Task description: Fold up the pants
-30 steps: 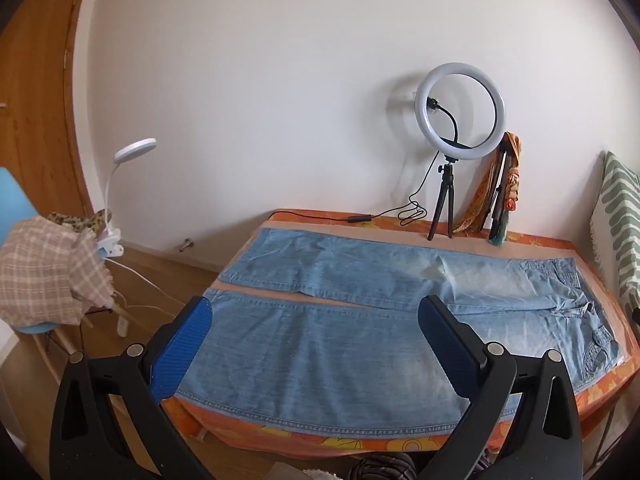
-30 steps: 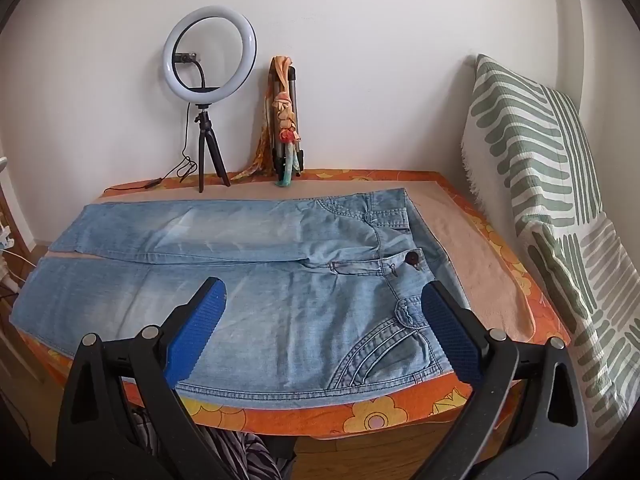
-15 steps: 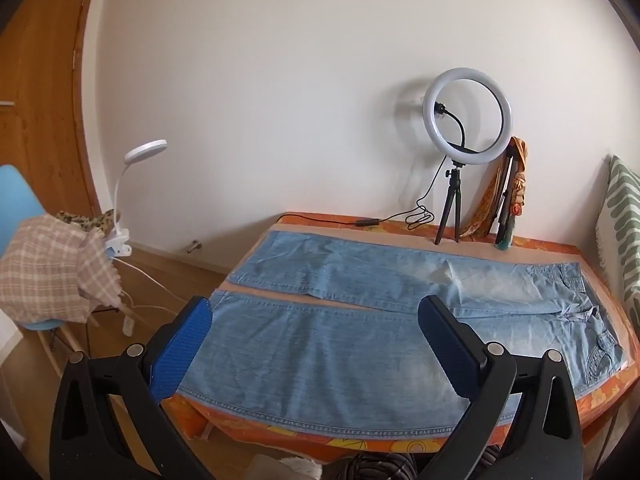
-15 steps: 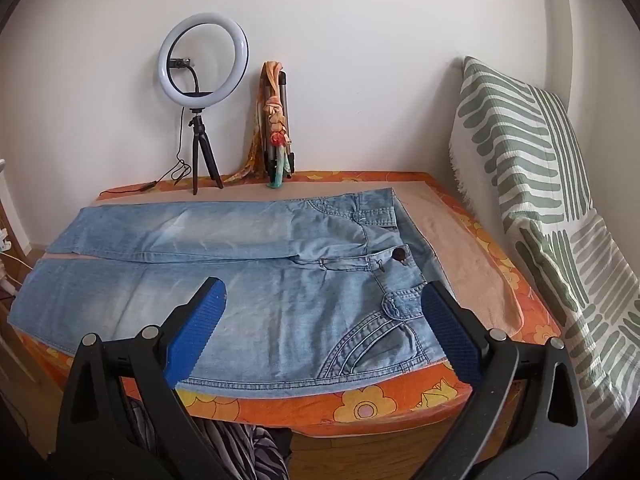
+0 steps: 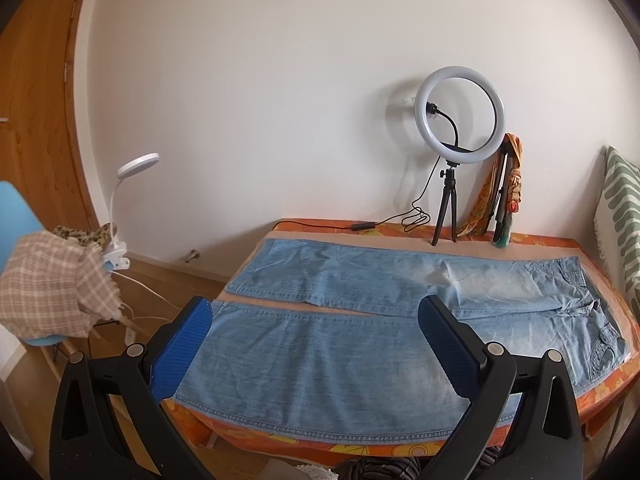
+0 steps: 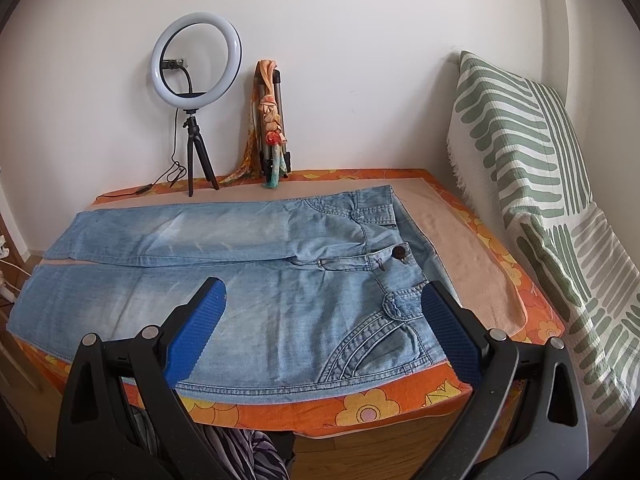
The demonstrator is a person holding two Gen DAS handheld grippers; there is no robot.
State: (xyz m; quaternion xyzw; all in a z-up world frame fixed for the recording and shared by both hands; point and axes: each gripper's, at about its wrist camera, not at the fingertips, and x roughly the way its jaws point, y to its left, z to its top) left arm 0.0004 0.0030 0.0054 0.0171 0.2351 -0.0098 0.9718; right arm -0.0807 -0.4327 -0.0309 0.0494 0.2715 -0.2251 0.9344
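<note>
On the orange flowered table (image 6: pixel 400 404), light blue pants (image 5: pixel 320 364) lie flat and unfolded, waistband toward 3 o'clock in the left view. Both claws, left gripper (image 5: pixel 314 346) and right gripper (image 6: pixel 322 328), hang spread and empty, having pulled back over the last second. The fold is not yet begun.
</note>
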